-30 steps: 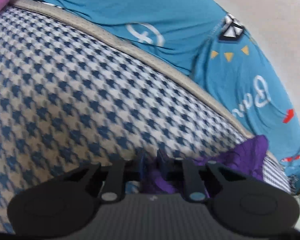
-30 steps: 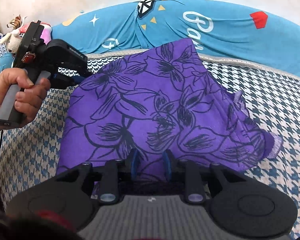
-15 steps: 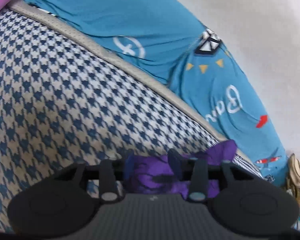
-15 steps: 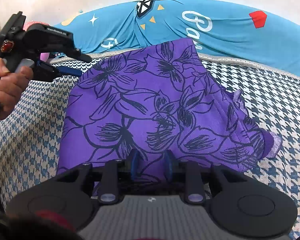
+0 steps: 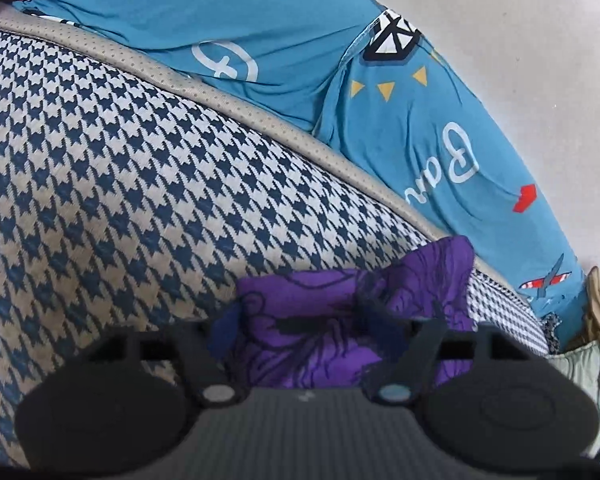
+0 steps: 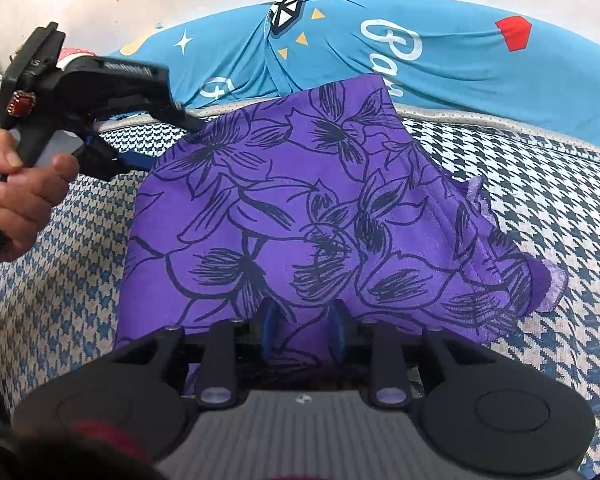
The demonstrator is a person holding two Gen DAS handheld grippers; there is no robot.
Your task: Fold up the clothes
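Purple floral garment (image 6: 308,216) lies spread on the houndstooth bed (image 6: 540,208). Left gripper (image 6: 172,140), now back at its 10 o'clock corner, jaws wide around cloth; right gripper (image 6: 302,332) jaws narrowly parted over the 6 o'clock hem.

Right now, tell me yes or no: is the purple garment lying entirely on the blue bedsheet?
No, the purple garment lies mostly on the houndstooth cover; only its far corner overlaps the blue bedsheet.

The garment (image 6: 300,208) is purple with black outlined flowers. It lies on a blue-and-cream houndstooth cover (image 6: 540,184). Behind the garment, a teal sheet (image 6: 440,52) shows white lettering, possibly yellow triangles.
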